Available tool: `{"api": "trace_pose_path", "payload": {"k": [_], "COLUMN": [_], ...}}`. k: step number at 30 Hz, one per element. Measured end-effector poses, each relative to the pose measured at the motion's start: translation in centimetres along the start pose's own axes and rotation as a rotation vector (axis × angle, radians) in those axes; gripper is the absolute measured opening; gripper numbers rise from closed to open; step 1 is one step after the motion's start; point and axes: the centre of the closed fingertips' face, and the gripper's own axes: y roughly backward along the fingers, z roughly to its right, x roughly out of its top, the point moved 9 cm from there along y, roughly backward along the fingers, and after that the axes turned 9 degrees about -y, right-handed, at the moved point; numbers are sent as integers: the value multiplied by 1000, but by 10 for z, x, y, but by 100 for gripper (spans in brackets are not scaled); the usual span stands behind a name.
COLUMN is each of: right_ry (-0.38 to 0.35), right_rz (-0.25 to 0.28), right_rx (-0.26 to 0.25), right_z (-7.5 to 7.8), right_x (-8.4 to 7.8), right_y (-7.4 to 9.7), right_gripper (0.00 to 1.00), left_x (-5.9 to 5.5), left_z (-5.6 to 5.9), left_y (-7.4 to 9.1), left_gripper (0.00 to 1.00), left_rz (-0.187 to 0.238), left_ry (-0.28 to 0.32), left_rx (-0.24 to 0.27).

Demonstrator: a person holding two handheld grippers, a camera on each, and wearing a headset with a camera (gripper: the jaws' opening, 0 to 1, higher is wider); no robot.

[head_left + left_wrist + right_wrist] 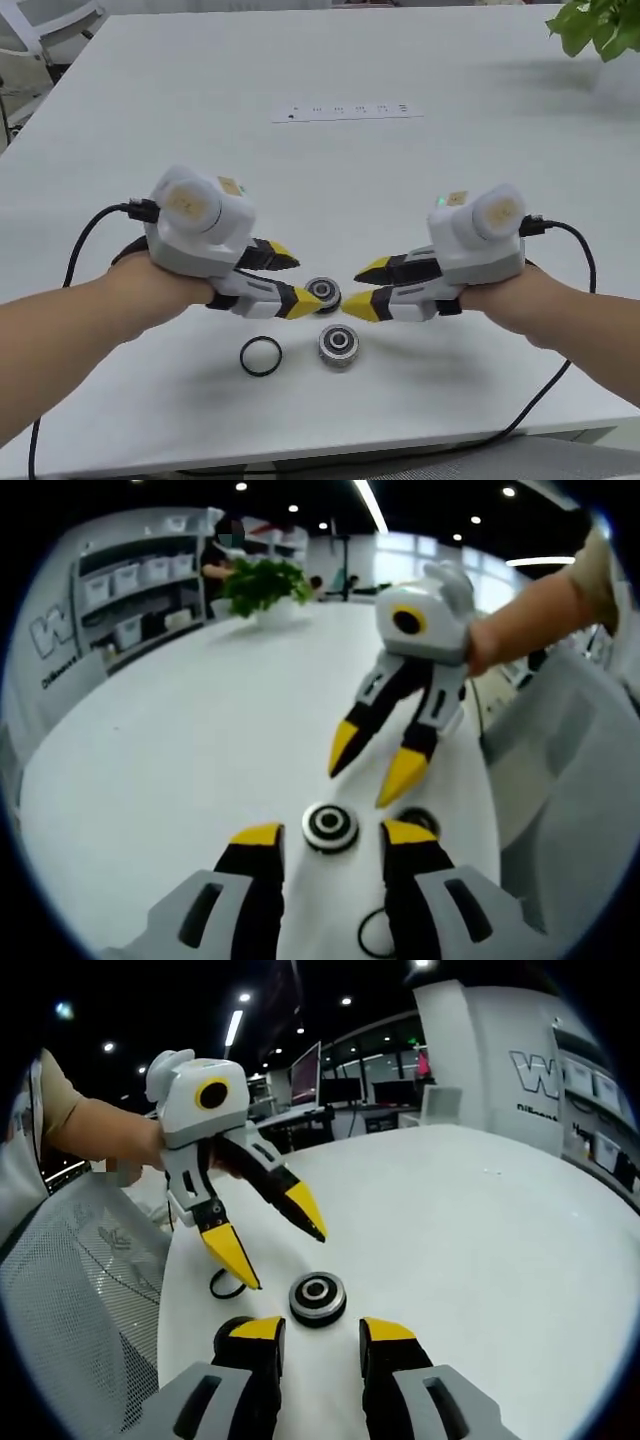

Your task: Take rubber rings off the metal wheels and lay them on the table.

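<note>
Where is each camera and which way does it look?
Head view: on the head, looking down at the table; arms, left gripper and right gripper show.
Left gripper view: on the left gripper, facing the wheel and right gripper; own jaws show.
Right gripper view: opposite, facing left gripper; own jaws show.
Both share that wheel.
</note>
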Motion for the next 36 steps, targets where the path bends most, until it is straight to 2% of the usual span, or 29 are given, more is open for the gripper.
{"api": "trace_pose_path", "payload": {"k": [7,24,36], "right_ry": [25,14,6], "right_rz": [-17,-28,-33], "right_rx": [4,-1,9], "right_z": [0,4,2], "right_x": [0,-3,-4], "right_y": [-4,-9,-13], "right_gripper": [25,21,19], "left_x": [-2,-1,-5], "left_z": [-3,2,-2], "left_y": [-7,-16,-21], "left_gripper": [34,25,18], "left_rz": [0,-8,-24], "left_ry": [1,-1,-18], "left_rx": [-12,-28,-16]}}
